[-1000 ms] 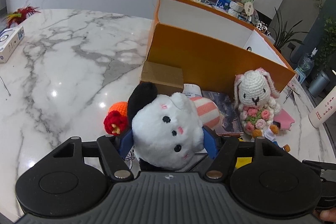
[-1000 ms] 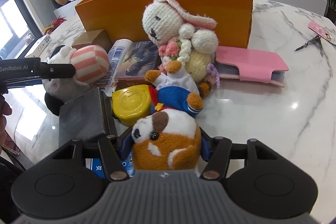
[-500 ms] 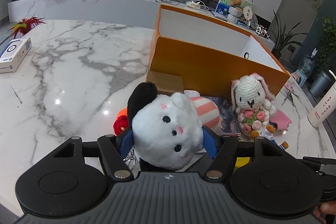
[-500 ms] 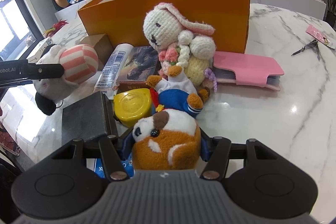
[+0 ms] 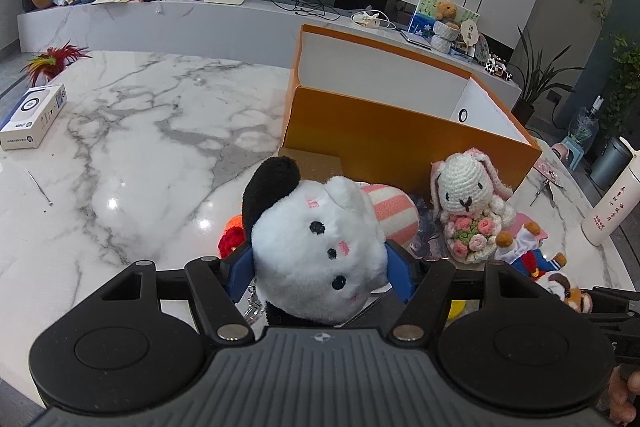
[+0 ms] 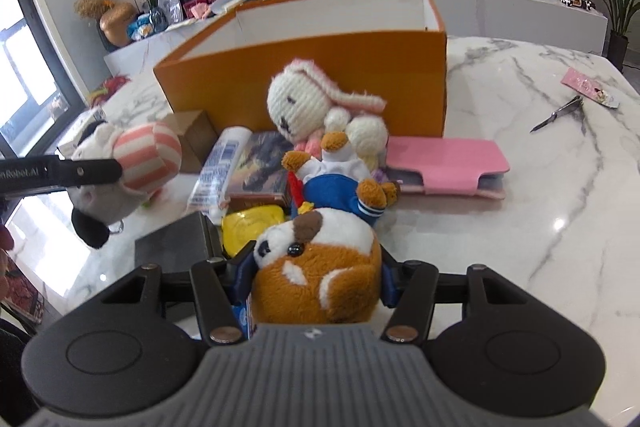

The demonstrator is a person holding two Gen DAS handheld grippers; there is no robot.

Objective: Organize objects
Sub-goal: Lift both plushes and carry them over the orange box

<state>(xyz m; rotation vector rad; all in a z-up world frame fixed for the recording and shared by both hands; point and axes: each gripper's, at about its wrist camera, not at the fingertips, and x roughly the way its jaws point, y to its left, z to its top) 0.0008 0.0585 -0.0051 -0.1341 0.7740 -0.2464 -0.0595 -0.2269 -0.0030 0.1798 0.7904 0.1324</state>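
Note:
My left gripper (image 5: 318, 267) is shut on a white plush dog (image 5: 320, 247) with a black ear and pink-striped body, held above the table; it also shows in the right wrist view (image 6: 128, 167). My right gripper (image 6: 314, 267) is shut on a brown-and-white plush dog (image 6: 320, 267) in a blue sailor suit, lifted off the table. An open orange box (image 5: 400, 131) with a white inside stands behind the pile; it also shows in the right wrist view (image 6: 320, 63). A crocheted white rabbit (image 5: 468, 203) with flowers leans against the box's front wall.
In front of the box lie a pink case (image 6: 444, 167), a book (image 6: 260, 167), a tube (image 6: 218, 167), a yellow tin (image 6: 252, 231), a dark pad (image 6: 172, 243) and a small cardboard box (image 6: 192, 131). Scissors (image 6: 560, 113) lie right. A white box (image 5: 32, 115) lies far left.
Both grippers have risen with their plush toys still held. The box and the toys on the table sit lower and farther away in both views.

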